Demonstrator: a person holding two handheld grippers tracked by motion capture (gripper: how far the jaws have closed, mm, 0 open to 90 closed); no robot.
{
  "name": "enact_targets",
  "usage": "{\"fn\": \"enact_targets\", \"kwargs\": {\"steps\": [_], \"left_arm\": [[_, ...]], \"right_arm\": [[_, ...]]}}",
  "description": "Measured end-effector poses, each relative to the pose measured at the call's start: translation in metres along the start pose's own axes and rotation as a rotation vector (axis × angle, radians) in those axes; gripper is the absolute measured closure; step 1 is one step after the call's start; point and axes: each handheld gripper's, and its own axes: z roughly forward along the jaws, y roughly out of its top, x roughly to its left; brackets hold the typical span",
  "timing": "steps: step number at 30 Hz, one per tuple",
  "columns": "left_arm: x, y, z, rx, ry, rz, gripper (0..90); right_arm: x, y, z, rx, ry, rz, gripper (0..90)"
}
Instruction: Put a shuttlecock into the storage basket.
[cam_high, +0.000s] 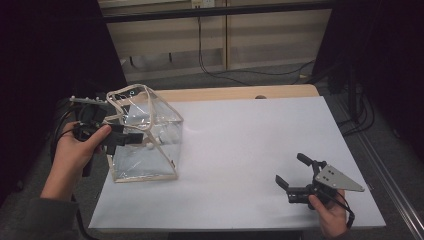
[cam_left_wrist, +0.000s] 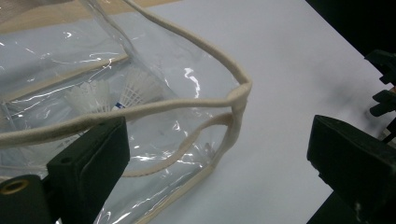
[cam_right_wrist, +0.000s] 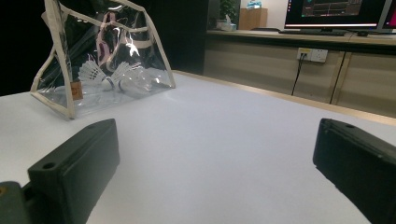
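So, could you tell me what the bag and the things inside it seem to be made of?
Bag: apparently clear, glossy plastic film, since it glints and creases, edged in matte cream woven-looking trim.
Shuttlecocks inside: white skirts with a mesh-like base, probably plastic, though feather can't be ruled out.

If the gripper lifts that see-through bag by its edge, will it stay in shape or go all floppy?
Probably floppy: the clear bag has thin, wrinkled plastic walls, and only its cloth trim looks firmer. It is likely light, since all that shows inside are feathery shuttlecocks. Those lie loose, so they may tumble when the left gripper tilts it.
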Motion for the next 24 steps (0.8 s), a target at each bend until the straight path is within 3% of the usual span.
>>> {"fn": "enact_targets", "kwargs": {"steps": [24], "left_arm": [[0.000, -0.021, 0.014, 0.021, -0.003, 0.003, 7.0]], "right_arm": [[0.001, 0.000, 0.000, -0.001, -0.001, 0.000, 0.5]]}}
